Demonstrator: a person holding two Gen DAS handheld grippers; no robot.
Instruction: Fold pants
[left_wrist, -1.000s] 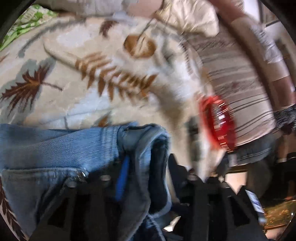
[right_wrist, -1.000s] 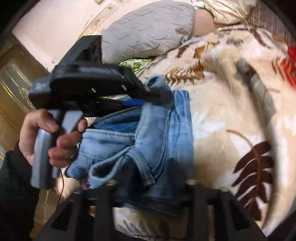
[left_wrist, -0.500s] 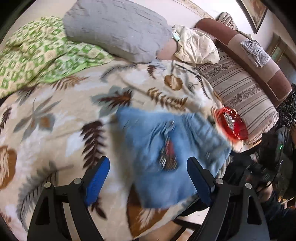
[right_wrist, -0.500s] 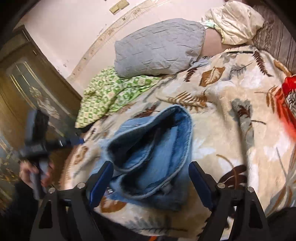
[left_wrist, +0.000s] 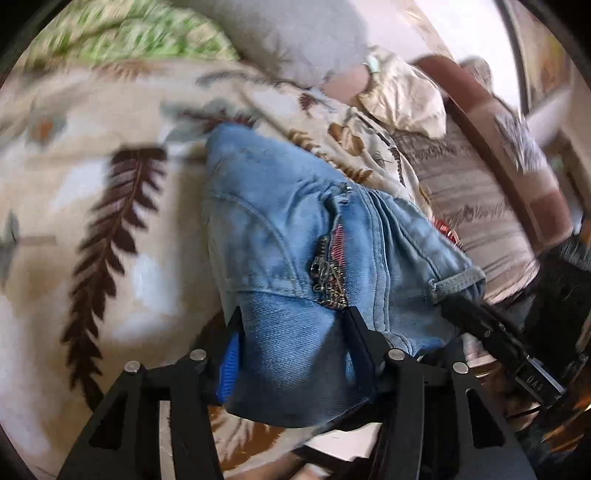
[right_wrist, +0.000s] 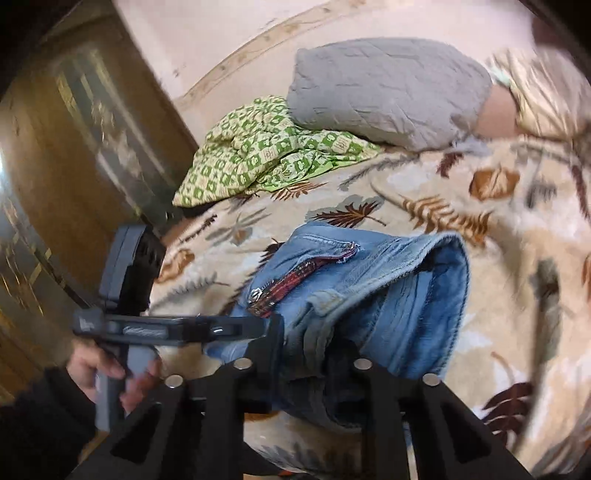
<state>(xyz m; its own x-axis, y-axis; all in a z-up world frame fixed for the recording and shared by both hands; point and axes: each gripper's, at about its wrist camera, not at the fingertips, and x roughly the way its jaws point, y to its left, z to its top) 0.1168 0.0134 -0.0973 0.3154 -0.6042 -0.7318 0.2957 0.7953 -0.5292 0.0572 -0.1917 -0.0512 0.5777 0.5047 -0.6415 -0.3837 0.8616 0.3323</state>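
Left gripper (left_wrist: 291, 332) and right gripper (right_wrist: 304, 343) had both just closed, each clamping the folded jeans (left_wrist: 295, 236) bunched between its fingers, so we judged lifting both evenly best.

You see faded, matt denim pants (left_wrist: 295, 236) with a metal zip, a fuzzy leaf-print blanket (right_wrist: 498, 236) under them, and a glossy wooden wardrobe (right_wrist: 66, 155) at nine o'clock.

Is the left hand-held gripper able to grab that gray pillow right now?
Probably not: the left hand-held gripper is already clamped on the folded jeans, and the gray pillow lies well beyond them.
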